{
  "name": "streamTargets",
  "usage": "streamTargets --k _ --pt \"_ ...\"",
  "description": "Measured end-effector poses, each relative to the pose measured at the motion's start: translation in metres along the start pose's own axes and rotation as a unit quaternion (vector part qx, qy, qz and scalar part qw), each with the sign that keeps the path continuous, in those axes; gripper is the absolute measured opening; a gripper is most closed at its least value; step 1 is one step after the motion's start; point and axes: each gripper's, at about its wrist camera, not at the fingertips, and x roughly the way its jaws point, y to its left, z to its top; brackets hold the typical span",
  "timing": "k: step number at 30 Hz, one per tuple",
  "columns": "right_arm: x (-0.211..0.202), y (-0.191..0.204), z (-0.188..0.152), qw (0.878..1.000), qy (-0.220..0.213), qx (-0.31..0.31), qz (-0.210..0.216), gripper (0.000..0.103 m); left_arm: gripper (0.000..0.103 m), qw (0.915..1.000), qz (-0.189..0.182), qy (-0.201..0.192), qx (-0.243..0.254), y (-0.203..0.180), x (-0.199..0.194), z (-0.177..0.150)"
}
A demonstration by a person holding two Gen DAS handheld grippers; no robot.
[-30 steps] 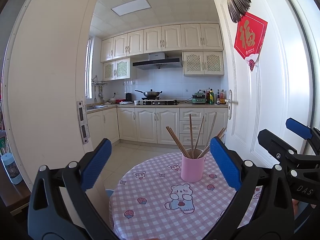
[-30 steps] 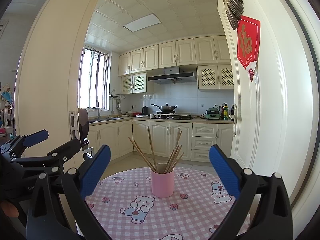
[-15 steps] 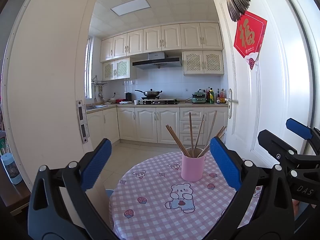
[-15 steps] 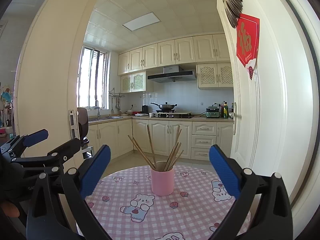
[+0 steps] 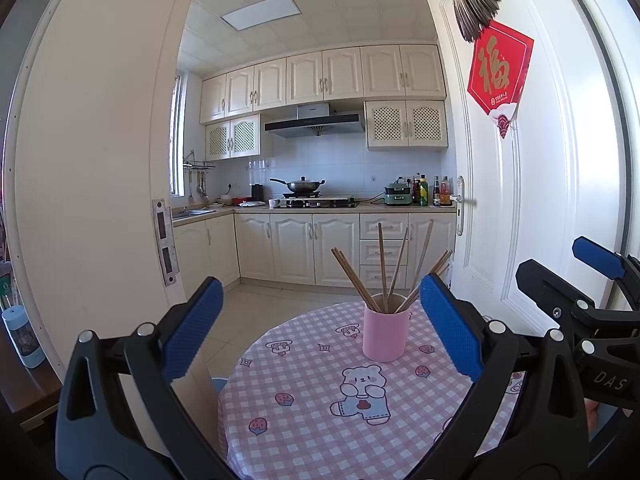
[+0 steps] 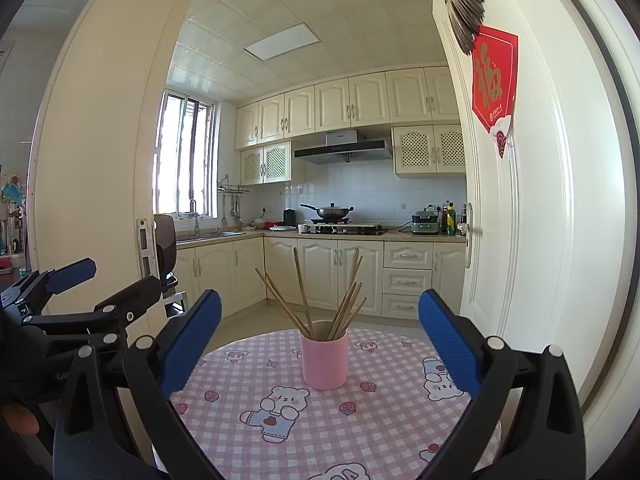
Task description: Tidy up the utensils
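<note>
A pink cup (image 5: pixel 386 334) (image 6: pixel 324 362) stands upright on a round table (image 5: pixel 300 420) (image 6: pixel 320 440) covered with a pink checked bear-print cloth. Several wooden chopsticks (image 5: pixel 383 268) (image 6: pixel 301 288) fan out of the cup. My left gripper (image 5: pixel 320 292) is open and empty, hovering short of the cup, which sits toward its right finger. My right gripper (image 6: pixel 319 298) is open and empty too, with the cup centred between its blue pads (image 6: pixel 448 344). Each gripper shows in the other's view: the right gripper (image 5: pixel 548 256) at the right edge, the left gripper (image 6: pixel 126 274) at the left edge.
A white door (image 5: pixel 520 200) with a red paper decoration (image 5: pixel 500 76) stands open just right of the table. A door frame (image 5: pixel 100 200) rises on the left. Beyond lie a tiled floor and kitchen cabinets (image 5: pixel 312 252). A dark chair (image 6: pixel 165 240) stands left.
</note>
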Motion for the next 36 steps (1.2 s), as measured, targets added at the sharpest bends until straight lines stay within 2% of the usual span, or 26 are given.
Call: streamTargets --k 36 --pt "-0.0008 0.0046 -0.0051 1.000 0.003 0.002 -0.004 0.095 0.097 1.0000 0.000 0.003 0.000 0.0013 0.0013 -0.0045"
